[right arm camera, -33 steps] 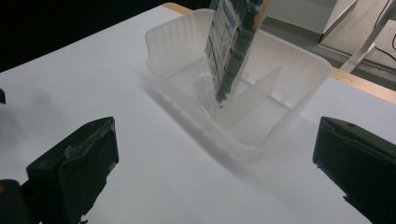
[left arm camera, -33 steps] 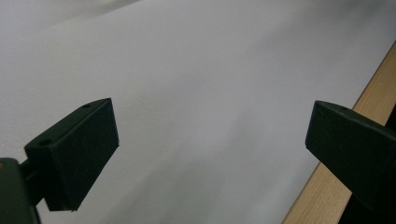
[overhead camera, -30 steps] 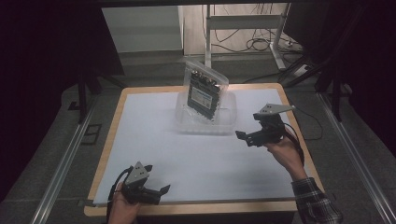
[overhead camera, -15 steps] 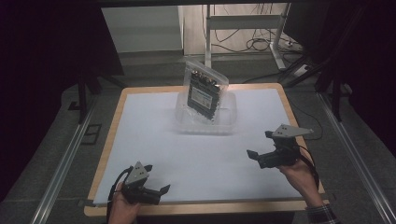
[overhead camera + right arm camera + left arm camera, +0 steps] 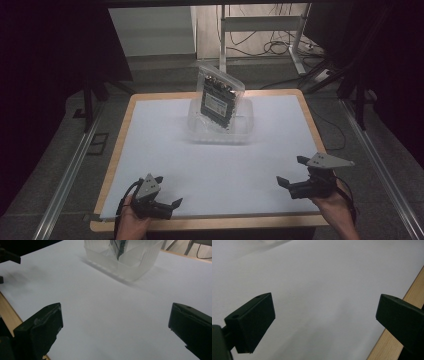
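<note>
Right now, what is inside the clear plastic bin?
The clear plastic bin holds a bagged packet with a dark label, standing tilted and rising above the rim. The packet's contents and lower end aren't readable.

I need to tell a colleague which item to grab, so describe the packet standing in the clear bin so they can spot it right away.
Start at the white-topped table with the wooden rim, then find the clear plastic bin near its far edge. The packet stands tilted in it, rising above the rim: a see-through bag with a dark panel and light label, the one dark thing on the white surface.
</note>
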